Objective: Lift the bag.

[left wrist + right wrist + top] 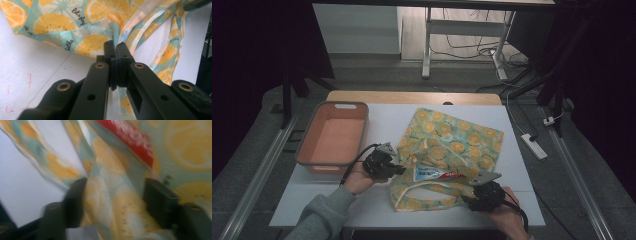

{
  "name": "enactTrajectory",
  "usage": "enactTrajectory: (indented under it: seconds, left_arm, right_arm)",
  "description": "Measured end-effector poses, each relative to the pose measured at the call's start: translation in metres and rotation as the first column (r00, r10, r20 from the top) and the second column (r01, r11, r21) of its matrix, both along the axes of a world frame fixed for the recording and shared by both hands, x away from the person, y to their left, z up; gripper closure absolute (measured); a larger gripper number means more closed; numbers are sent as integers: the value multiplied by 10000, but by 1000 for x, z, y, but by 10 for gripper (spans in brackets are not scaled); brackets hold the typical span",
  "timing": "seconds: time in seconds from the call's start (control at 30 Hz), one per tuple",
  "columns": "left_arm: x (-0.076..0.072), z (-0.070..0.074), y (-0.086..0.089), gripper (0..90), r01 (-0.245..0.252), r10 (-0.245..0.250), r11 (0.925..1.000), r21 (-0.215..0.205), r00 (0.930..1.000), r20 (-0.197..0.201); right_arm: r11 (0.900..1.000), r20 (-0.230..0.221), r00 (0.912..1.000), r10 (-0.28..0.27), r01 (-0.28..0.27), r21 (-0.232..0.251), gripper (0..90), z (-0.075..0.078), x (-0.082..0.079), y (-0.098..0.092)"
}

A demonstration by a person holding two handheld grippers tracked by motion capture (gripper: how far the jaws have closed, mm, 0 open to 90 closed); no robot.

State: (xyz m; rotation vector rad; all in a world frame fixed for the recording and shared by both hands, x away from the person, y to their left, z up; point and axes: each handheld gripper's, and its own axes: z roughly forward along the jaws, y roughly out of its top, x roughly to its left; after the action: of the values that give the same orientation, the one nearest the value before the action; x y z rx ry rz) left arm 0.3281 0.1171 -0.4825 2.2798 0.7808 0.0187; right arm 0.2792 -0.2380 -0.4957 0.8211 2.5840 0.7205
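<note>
A cloth bag (447, 135) printed with orange slices lies flat on the white table (522, 165). A white and red toothpaste tube (437, 174) lies at the bag's near opening, between its handles. My left gripper (399, 170) is at the bag's left edge. In the left gripper view it (115, 46) is shut on a fold of the bag (55, 25). My right gripper (467, 200) is at the near right corner of the bag. Its blurred jaws (115, 190) stand apart with bag fabric (192, 147) between them, and the tube's red end (135, 137) lies just beyond.
An orange basin (307, 145) with a grey rim stands at the table's left. A white power strip (534, 146) lies on the floor to the right. Desk legs and cables are behind the table.
</note>
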Motion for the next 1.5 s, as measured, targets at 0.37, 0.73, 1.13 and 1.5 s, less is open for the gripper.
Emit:
enactTrajectory:
  seconds: [0.37,0.73,1.13,1.5]
  left_arm:
    - [-2,15,11,895,-38,51,9969,-788,9999,154]
    - [-17,66,44,897,-79,445,9607,-2773,9911,1257]
    - [-43,133,68,897,490,1106,8924,-4486,9400,3228]
    - [-23,132,62,896,217,1284,8846,-4658,9490,2881]
  right_arm:
    - [9963,1108,9934,283,-371,781,881,32,-5,-13]
    - [9611,2604,9652,-230,-503,2714,882,89,4,-34]
    - [8917,4283,9010,-691,-1367,4314,883,173,30,-23]
    - [8627,4121,9040,-1137,-1159,4922,882,192,43,-26]
